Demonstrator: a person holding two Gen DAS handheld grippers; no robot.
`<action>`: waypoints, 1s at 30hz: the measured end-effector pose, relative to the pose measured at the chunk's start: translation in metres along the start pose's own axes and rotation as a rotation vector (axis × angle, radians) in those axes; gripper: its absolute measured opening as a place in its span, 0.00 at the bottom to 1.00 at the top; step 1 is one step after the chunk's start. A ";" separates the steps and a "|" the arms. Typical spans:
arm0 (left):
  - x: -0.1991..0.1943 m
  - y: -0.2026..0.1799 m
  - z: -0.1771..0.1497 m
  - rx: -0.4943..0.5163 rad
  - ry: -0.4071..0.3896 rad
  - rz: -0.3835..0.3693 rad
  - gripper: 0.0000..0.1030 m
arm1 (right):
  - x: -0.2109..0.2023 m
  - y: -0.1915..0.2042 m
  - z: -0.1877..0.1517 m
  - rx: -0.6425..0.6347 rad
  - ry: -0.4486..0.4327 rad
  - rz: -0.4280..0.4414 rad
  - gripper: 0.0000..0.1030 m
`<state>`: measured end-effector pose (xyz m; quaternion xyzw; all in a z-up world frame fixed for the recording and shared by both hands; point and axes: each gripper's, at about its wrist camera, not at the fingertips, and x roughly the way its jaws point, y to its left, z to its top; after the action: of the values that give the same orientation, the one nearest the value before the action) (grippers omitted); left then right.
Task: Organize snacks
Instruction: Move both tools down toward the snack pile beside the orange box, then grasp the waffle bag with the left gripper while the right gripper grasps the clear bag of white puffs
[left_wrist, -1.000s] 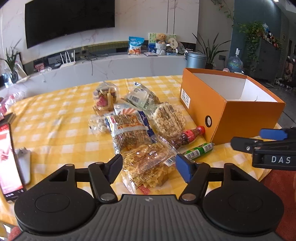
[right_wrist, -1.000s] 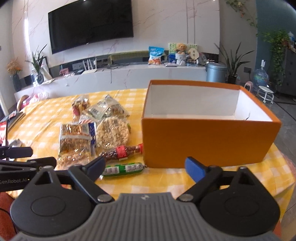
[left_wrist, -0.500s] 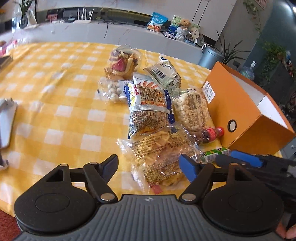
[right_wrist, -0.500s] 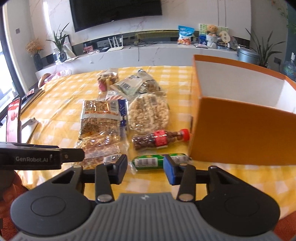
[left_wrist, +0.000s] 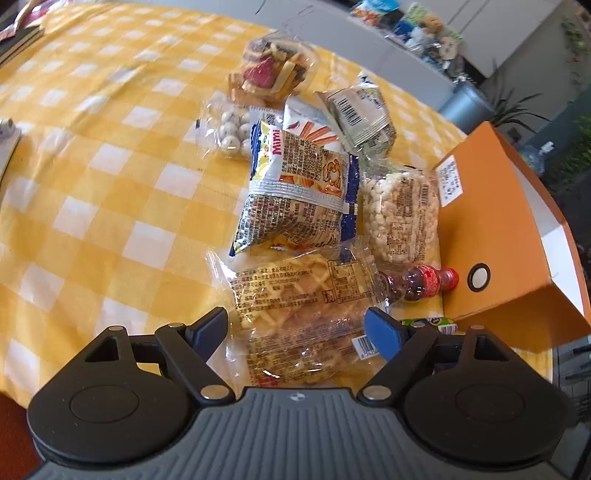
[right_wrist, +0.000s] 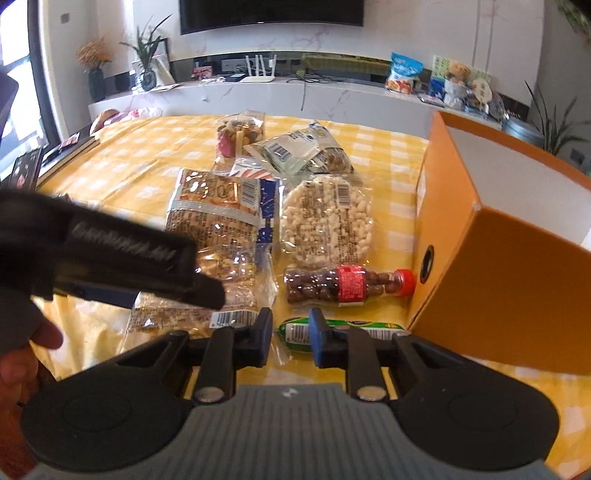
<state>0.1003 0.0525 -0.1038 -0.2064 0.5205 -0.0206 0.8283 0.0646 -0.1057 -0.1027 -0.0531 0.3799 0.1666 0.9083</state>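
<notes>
Tabletop (left_wrist: 92, 192): covered by a yellow-and-white checked cloth; the snacks are gathered beside an orange box.
Left tool (left_wrist: 295, 328): jaws spread wide and lately opening further; the waffle packet (left_wrist: 295, 295) is seen between the pads, neither pad pressing on it.
Right tool (right_wrist: 290, 341): jaws narrowed to a small gap and lately closing; the end of the green stick packet (right_wrist: 351, 328) is seen just beyond the blue pad; contact cannot be told.
Waffle packet: clear wrapper, flat on the cloth, nearest the edge.
Green stick packet: lying flat, its far end close to the box corner.
Candy bottle (right_wrist: 347, 284): on its side, red cap towards the box, filled with brown balls.
Puffed rice cake (right_wrist: 325, 225): round, in clear wrap, next to the box.
Mimi crisp bag (left_wrist: 299, 195): silver and blue, overlapping the waffle packet.
Orange box (right_wrist: 509, 273): open, white inside, at the right.
Farther snacks: a green-white packet (right_wrist: 295, 147) and a mixed-snack bag (right_wrist: 240, 136).
Room: white ledge (right_wrist: 295, 92) and dark screen (right_wrist: 269, 11) behind.
</notes>
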 end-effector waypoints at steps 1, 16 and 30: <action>0.001 -0.002 0.001 -0.006 0.003 0.006 0.95 | 0.000 0.002 0.000 -0.019 -0.004 0.000 0.18; 0.032 -0.045 -0.013 0.164 -0.004 0.228 1.00 | 0.002 0.001 -0.006 0.017 0.009 0.096 0.08; 0.017 -0.036 -0.019 0.268 -0.053 0.207 0.97 | -0.012 -0.015 -0.016 0.002 0.002 0.087 0.23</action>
<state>0.0981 0.0093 -0.1126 -0.0399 0.5097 0.0010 0.8594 0.0506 -0.1262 -0.1062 -0.0356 0.3828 0.2056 0.9000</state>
